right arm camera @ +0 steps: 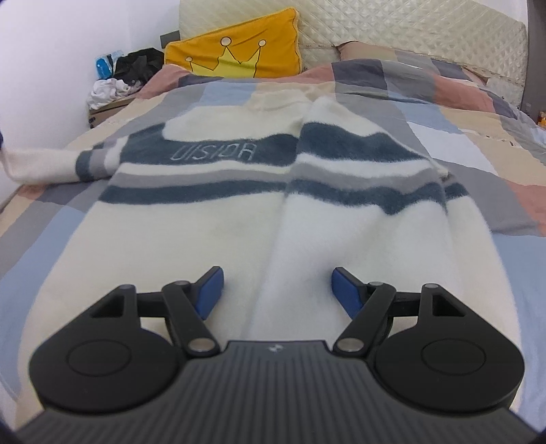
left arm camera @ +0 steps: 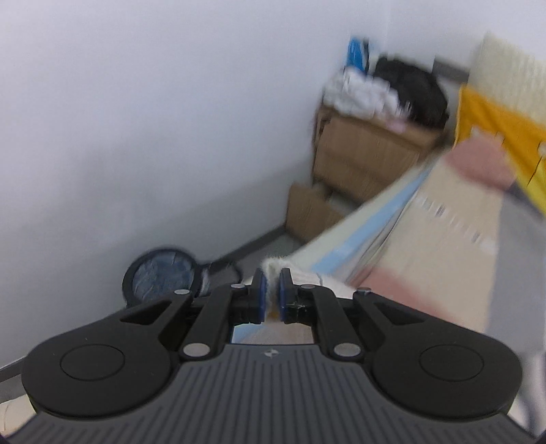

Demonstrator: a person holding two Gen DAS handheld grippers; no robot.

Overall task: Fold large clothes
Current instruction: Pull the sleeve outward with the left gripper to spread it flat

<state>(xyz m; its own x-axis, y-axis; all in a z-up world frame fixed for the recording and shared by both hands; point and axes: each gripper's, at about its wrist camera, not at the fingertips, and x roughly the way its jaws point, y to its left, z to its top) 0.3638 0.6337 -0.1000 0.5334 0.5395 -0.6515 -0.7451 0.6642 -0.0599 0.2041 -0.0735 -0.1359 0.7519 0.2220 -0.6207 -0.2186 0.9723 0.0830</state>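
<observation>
A cream sweater with dark blue and grey stripes lies on the patchwork bedspread. Its right side is folded over the middle. Its left sleeve stretches out to the far left. My right gripper hovers open just above the sweater's lower body, with nothing between its blue pads. In the left wrist view, my left gripper is shut on a cream fuzzy end of the sweater sleeve, held off the bed's left edge. That view is blurred by motion.
A yellow crown pillow leans on the quilted headboard. Cardboard boxes piled with white and black clothes stand by the wall left of the bed. A round black bin sits on the floor below.
</observation>
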